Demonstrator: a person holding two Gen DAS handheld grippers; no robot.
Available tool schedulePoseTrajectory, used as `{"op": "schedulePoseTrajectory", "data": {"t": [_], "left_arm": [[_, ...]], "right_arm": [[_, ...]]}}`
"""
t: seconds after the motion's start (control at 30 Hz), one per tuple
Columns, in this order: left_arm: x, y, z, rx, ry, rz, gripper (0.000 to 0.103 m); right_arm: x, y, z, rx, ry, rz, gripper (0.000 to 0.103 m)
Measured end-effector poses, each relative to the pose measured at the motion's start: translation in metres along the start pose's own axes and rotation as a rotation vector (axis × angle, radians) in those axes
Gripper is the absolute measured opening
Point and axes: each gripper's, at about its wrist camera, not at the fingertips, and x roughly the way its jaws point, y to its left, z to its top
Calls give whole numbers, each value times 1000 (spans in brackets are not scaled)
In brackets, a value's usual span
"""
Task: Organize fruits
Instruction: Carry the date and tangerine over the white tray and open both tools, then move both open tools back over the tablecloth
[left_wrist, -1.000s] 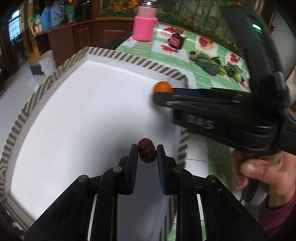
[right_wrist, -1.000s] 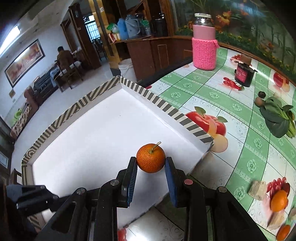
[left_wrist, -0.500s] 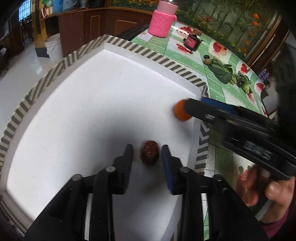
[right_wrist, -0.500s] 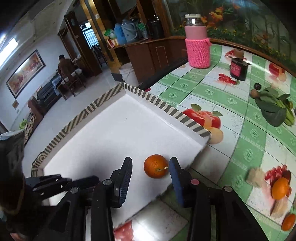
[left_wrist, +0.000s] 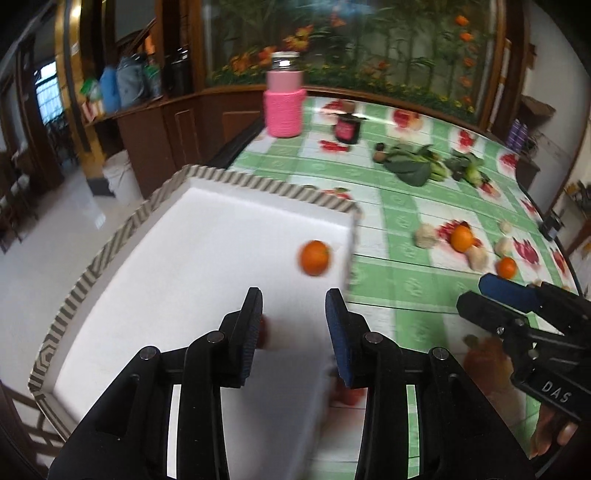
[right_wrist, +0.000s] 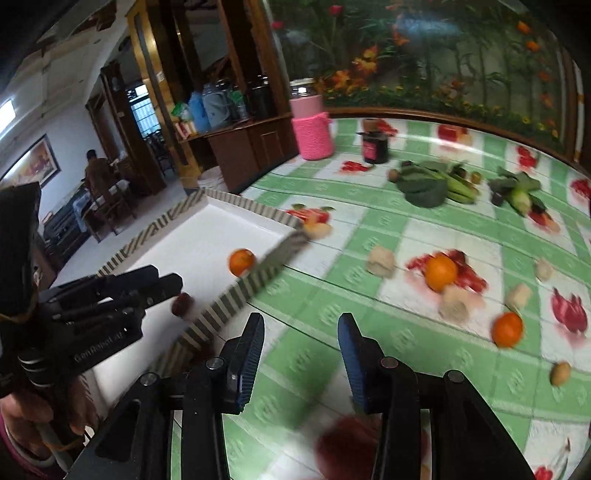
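Observation:
A white tray with a striped rim (left_wrist: 207, 177) (right_wrist: 258, 275) holds a small orange (left_wrist: 314, 257) (right_wrist: 242, 261) and a dark red date (right_wrist: 182, 304), which peeks out beside my left finger (left_wrist: 263, 329). My left gripper (left_wrist: 293, 325) is open and empty above the tray's near right part; it also shows in the right wrist view (right_wrist: 162, 286). My right gripper (right_wrist: 301, 343) is open and empty over the green tablecloth, right of the tray; it also shows in the left wrist view (left_wrist: 506, 291). Two oranges (right_wrist: 440, 273) (right_wrist: 508, 329) lie on the cloth.
Pale ginger-like lumps (right_wrist: 380, 261) (right_wrist: 456, 302) and a small brown fruit (right_wrist: 560, 373) lie among the oranges. Leafy greens (right_wrist: 424, 188), a dark jar (right_wrist: 375, 147) and a pink-sleeved jar (right_wrist: 312, 125) stand farther back. The table edge drops to the floor at left.
Both grippers opened and let go: the date and the orange now lie in the tray. Both grippers pulled back, the right one swinging right over the tablecloth.

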Motion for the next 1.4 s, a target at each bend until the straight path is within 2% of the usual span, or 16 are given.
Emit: {"op": "schedulePoseTrajectory", "data": {"t": [0.3, 0.4, 0.67, 0.83, 0.9, 1.0, 1.1, 1.17, 1.27, 1.4], "left_arm": [[4, -65, -10, 81, 12, -65, 35], [7, -79, -13, 97, 22, -76, 35], [21, -104, -12, 116, 75, -137, 35], [33, -116, -10, 160, 164, -191, 35], [31, -119, -8, 195, 153, -207, 35], [28, -122, -11, 231, 112, -183, 35], [27, -117, -15, 220, 110, -201, 35], [22, -111, -17, 212, 89, -187, 35], [13, -102, -21, 192, 49, -157, 35], [8, -96, -23, 148, 47, -153, 35]], "right_arm": [[-50, -60, -37, 121, -38, -139, 40], [-62, -78, -45, 168, -51, -156, 40], [-69, -108, -54, 210, -48, -213, 40], [-62, -125, -51, 254, -19, -240, 40], [-65, -128, -53, 266, -25, -258, 40], [-67, -130, -62, 309, -35, -270, 41], [-70, -129, -71, 360, -36, -238, 40], [-73, -125, -72, 370, -41, -221, 40], [-78, -112, -72, 355, -53, -219, 40], [-84, -93, -68, 305, -48, -216, 40]]}}
